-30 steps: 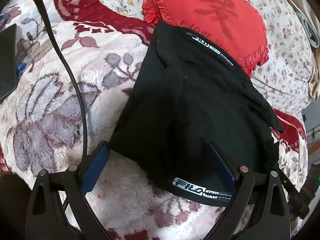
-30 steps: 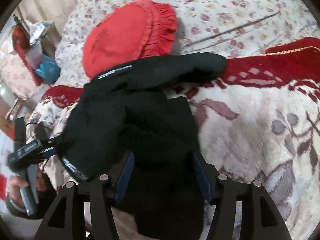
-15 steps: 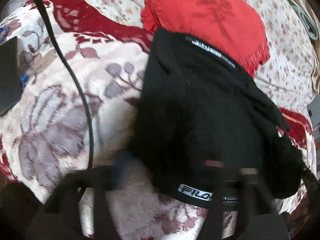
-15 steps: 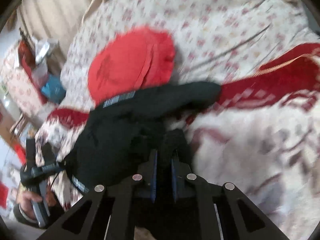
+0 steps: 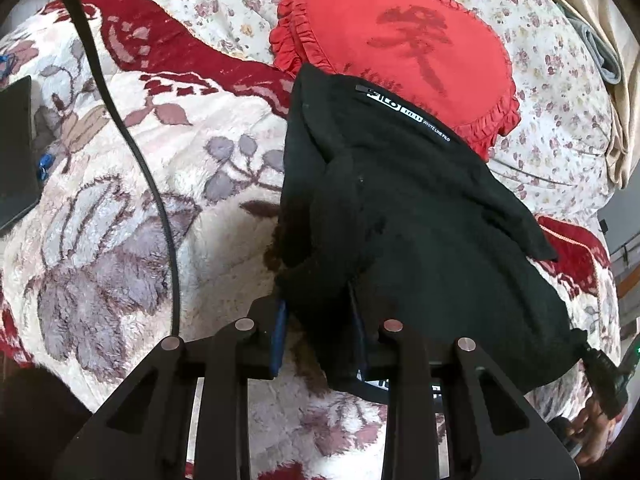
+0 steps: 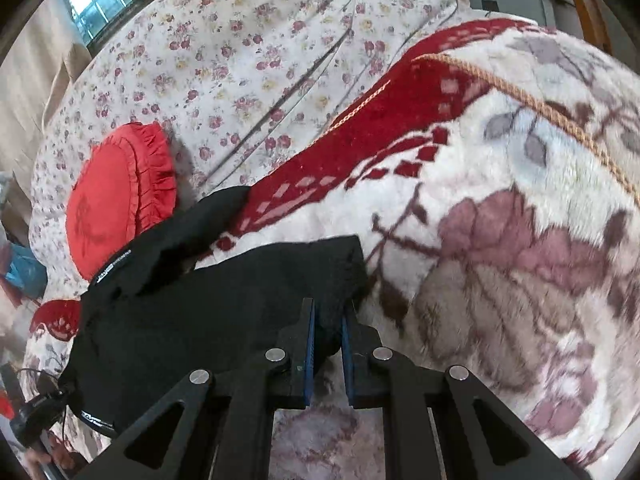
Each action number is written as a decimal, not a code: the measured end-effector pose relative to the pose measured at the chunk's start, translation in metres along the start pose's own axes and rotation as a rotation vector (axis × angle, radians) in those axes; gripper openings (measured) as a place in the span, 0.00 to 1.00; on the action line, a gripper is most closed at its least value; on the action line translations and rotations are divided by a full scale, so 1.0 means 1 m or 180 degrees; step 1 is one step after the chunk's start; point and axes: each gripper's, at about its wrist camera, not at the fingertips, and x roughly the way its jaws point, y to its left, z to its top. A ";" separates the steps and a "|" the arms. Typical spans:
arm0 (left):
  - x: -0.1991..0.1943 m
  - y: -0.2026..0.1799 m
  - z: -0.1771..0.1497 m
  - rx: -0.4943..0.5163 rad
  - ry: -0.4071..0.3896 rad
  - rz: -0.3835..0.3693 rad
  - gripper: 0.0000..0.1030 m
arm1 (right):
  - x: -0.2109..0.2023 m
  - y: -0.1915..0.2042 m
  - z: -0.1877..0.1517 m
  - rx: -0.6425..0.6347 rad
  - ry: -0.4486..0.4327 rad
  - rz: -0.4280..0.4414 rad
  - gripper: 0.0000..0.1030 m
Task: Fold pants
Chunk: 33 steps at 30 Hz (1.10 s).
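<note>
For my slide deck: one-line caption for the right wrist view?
Right tongs pinch a corner of the black pants on a floral blanket, red cushion beyond.

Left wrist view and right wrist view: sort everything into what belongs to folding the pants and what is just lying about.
Part of the job:
- black pants
- left claw, shut on the pants
- right claw, shut on the pants

Just lying about:
- red ruffled cushion
- plush floral blanket under the pants
- flowered sheet
- black cable
- dark flat object at the left edge
</note>
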 end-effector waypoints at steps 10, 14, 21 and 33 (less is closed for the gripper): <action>-0.043 0.006 -0.004 0.0145 -0.0132 -0.0062 0.16 | -0.048 0.001 0.009 -0.0089 -0.0192 0.0260 0.10; -0.031 0.022 -0.015 0.0080 0.0044 -0.0018 0.16 | -0.029 -0.004 -0.005 -0.0218 0.0167 0.0030 0.10; -0.024 0.032 -0.021 -0.0083 0.0246 0.0077 0.31 | -0.010 -0.005 -0.007 -0.0423 0.0462 -0.0430 0.18; -0.048 0.002 0.020 0.0136 -0.0095 0.0081 0.61 | 0.003 0.101 0.042 -0.0971 0.0168 0.0521 0.31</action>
